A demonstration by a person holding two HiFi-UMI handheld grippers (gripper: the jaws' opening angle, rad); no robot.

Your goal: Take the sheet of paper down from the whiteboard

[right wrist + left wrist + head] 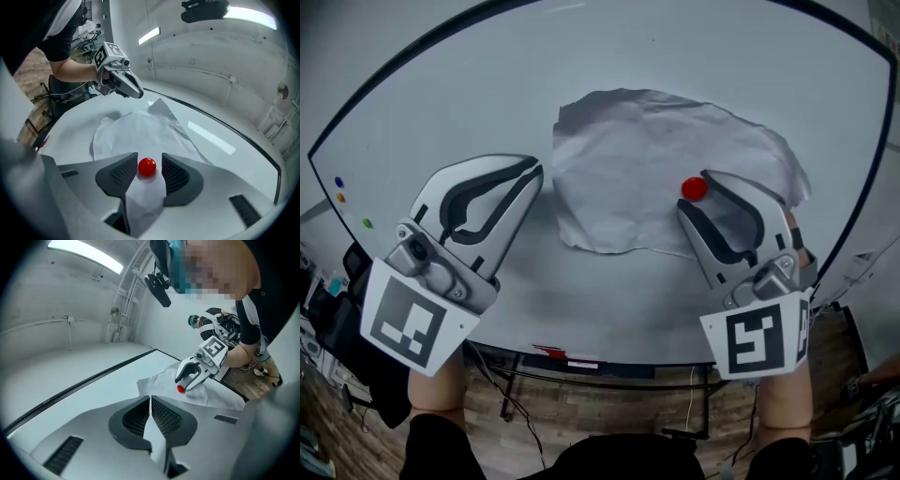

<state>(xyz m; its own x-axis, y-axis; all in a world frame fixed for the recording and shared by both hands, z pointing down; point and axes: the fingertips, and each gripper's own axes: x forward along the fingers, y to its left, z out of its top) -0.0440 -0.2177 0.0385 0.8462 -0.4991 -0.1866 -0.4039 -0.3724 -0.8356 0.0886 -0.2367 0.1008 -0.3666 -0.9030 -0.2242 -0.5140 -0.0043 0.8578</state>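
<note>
A crumpled white sheet of paper hangs on the dark-framed whiteboard, pinned only by a small round red magnet near its right edge. The right claw stands wide, one pad on either side of that magnet, without pressing on it. The left claw is closed with nothing in it, its tip just beside the sheet's left edge.

The task is still undone, and the risk I see is in that single pin. If the right claw lifts the magnet away while the left claw grips nothing, the sheet will likely slide or flutter down the board. The magnet is also a smooth ball, so an off-centre squeeze could squirt it out sideways. Tugging the paper with the magnet still on could tear it.
</note>
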